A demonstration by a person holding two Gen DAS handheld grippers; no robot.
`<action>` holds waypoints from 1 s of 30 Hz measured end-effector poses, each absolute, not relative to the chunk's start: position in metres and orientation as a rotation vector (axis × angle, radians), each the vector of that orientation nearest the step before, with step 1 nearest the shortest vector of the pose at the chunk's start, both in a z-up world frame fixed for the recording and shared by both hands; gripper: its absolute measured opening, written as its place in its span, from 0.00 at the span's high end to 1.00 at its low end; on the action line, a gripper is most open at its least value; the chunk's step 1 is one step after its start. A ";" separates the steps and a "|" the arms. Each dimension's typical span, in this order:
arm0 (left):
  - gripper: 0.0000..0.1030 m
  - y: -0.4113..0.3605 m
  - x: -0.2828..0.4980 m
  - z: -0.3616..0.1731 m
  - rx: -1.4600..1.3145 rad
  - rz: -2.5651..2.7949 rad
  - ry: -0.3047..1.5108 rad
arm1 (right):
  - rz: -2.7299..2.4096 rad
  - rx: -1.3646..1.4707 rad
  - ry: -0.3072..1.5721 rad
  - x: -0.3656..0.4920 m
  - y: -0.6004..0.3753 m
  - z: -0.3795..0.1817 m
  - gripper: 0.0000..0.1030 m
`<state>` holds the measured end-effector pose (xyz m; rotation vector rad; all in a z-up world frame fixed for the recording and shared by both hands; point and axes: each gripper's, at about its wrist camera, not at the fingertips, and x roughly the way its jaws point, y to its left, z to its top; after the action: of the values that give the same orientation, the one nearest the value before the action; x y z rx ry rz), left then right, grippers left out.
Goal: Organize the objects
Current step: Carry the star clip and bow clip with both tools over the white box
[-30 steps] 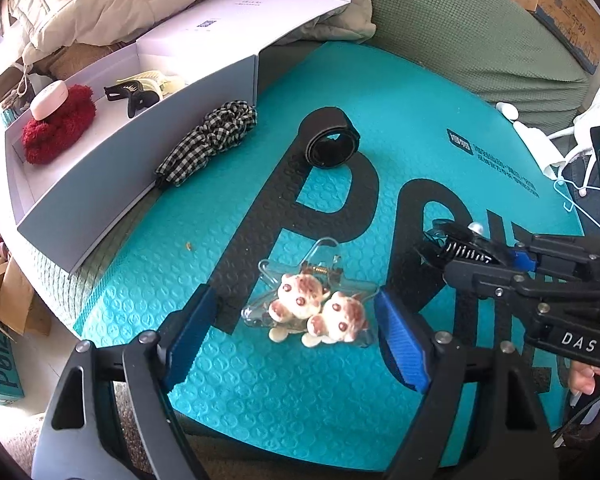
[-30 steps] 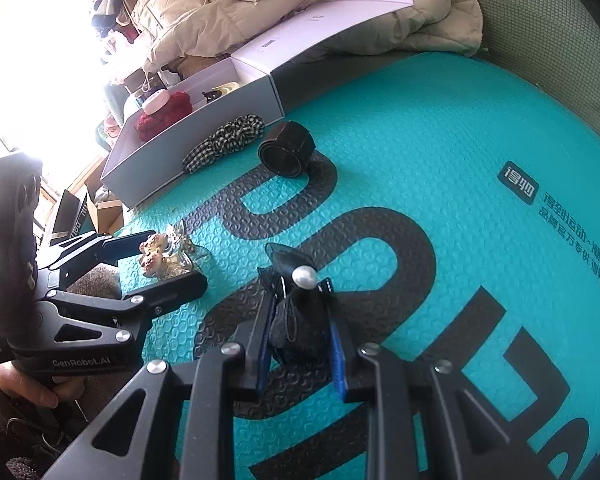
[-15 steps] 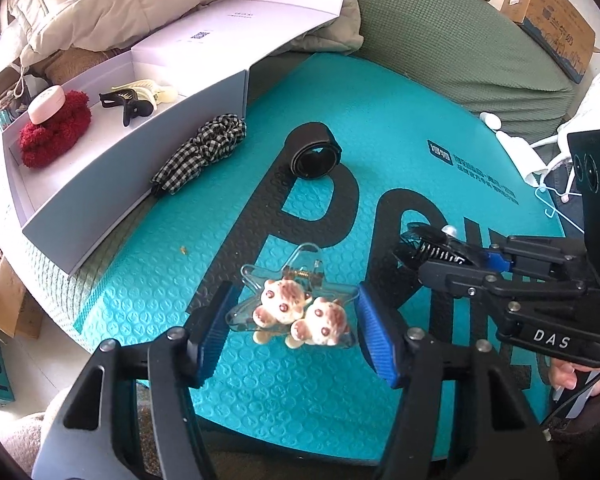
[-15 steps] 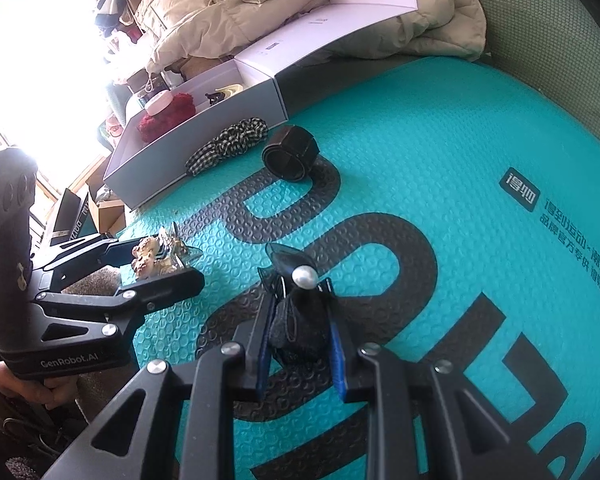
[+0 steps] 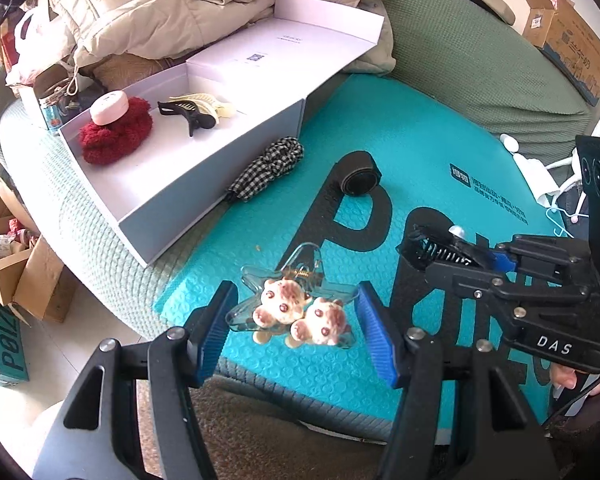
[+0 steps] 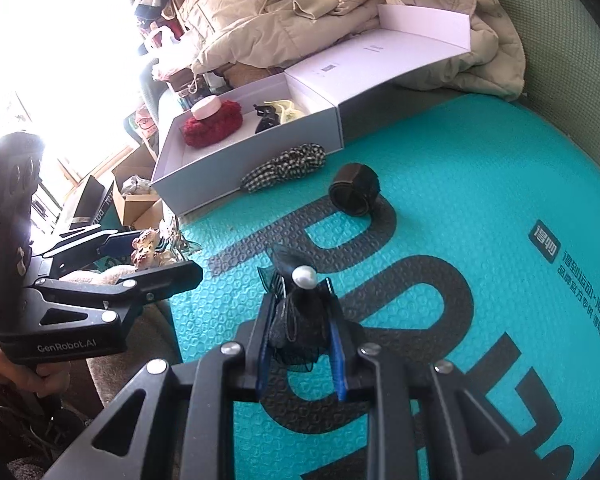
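While pinched: bear clip (image 5: 296, 312) in left claw (image 5: 296, 328), black bow (image 6: 300, 320) in right claw (image 6: 300, 344).

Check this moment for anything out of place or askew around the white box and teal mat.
Nothing looks damaged or spilled. Two items remain outside the white box: the checkered scrunchie lying against its front wall and a black coiled band on the teal mat. A small crumb also sits on the mat.
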<state>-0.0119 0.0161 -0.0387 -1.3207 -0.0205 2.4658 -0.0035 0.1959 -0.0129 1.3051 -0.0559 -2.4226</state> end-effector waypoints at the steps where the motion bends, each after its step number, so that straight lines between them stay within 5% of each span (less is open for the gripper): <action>1: 0.43 0.011 -0.011 -0.037 -1.325 2.476 -0.023 | -2.417 1.298 -0.043 -0.004 0.191 -0.011 0.77; 30: 0.43 -0.059 -0.099 -0.012 -1.333 2.511 0.034 | -2.373 1.227 -0.021 -0.081 0.115 0.019 0.77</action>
<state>-0.0988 -0.0590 -0.0123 -1.3325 0.0338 2.5110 -0.0805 0.1149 0.0189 1.2268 -0.0209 -2.3734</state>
